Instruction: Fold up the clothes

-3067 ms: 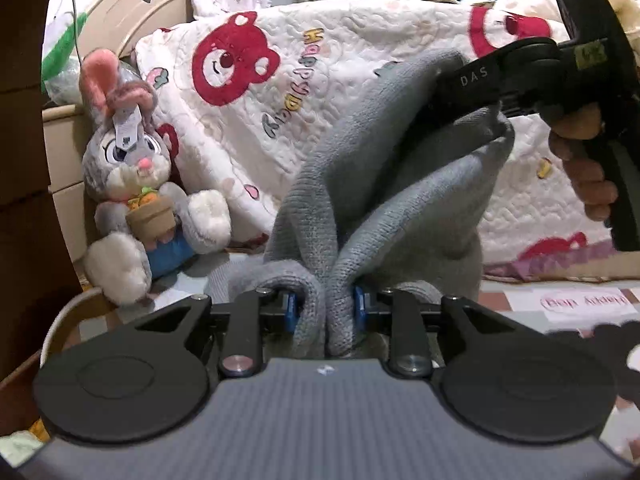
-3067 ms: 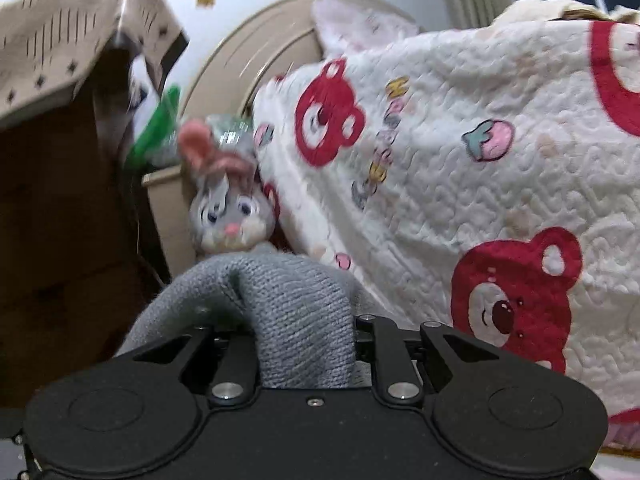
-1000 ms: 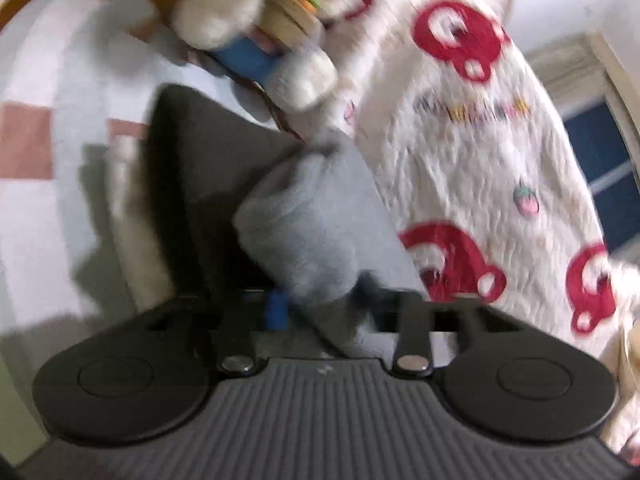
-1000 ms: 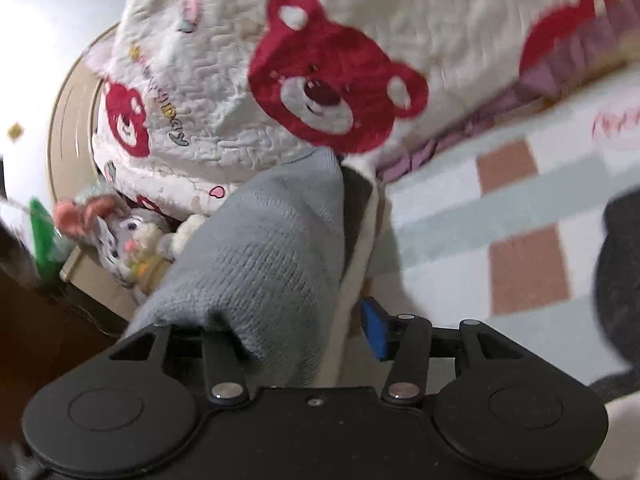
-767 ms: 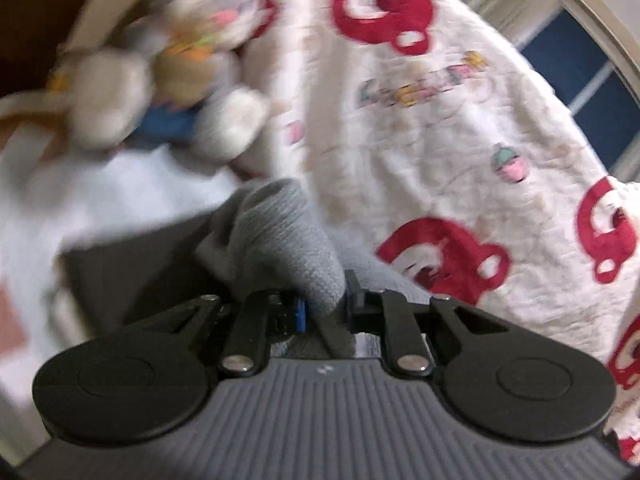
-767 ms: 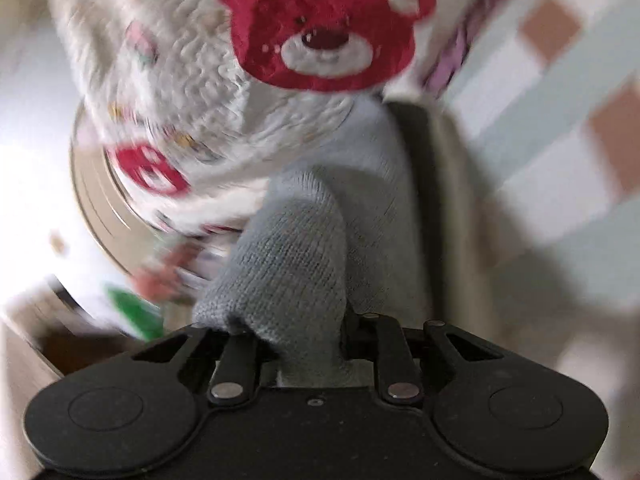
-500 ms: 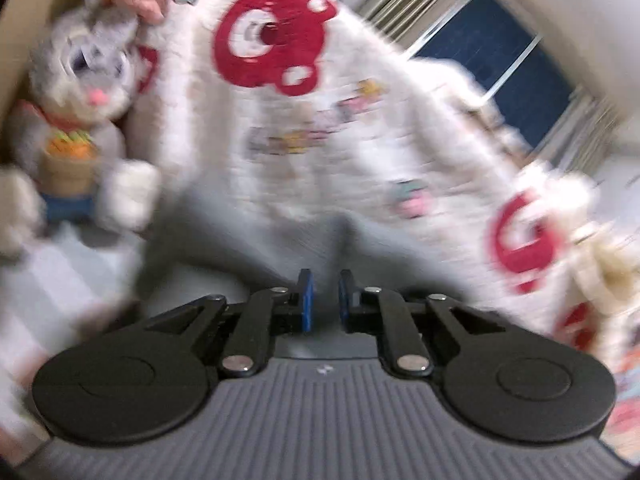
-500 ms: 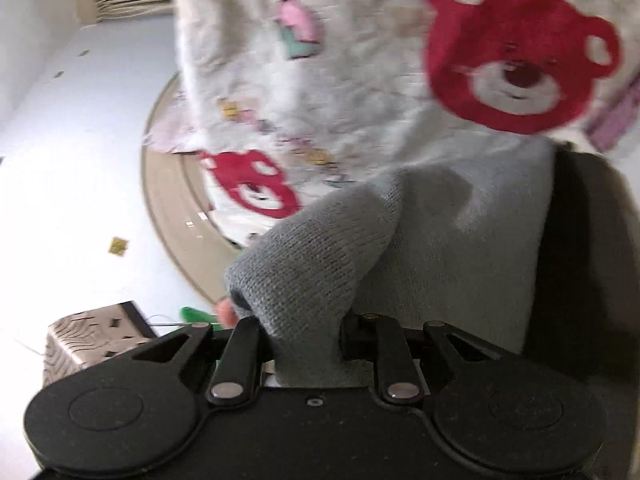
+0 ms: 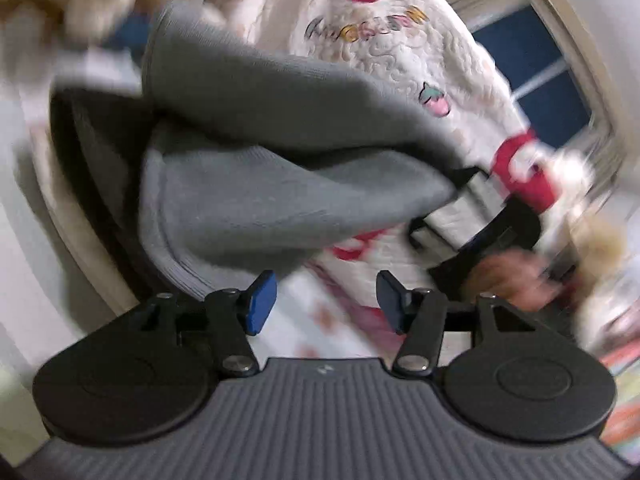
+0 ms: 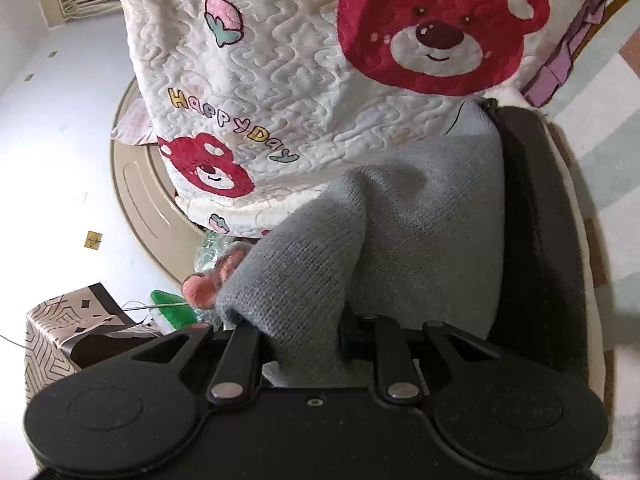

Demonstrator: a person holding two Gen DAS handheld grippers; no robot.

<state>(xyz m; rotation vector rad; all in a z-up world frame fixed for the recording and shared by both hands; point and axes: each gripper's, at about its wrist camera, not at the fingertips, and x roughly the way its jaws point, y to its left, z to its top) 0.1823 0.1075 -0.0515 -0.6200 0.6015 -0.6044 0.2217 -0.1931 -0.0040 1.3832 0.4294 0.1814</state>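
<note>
A grey knit garment (image 9: 280, 184) lies draped over a dark folded garment (image 9: 92, 148) on the bed. In the blurred left wrist view my left gripper (image 9: 325, 304) hangs just in front of the knit. Its jaws are opening, the blue pads (image 9: 260, 304) stand wide apart, and nothing is between them. In the right wrist view my right gripper (image 10: 308, 334) is shut on a raised fold of the grey knit (image 10: 420, 232), which rests beside the dark garment (image 10: 536, 220). A hand (image 9: 508, 276) holding that gripper shows at the right of the left wrist view.
A cream quilt with red bears (image 10: 300, 60) is heaped right behind the clothes. A plush rabbit's pink ear (image 10: 208, 280) and a patterned box (image 10: 60, 320) sit at the left. The checked bedsheet (image 10: 600, 128) runs along the right. A dark window (image 9: 540, 72) is beyond.
My left gripper has let go of the grey knit; its pads, nearly together half a second ago, now stand wide apart. The right gripper keeps its fold while both views swung and rolled.
</note>
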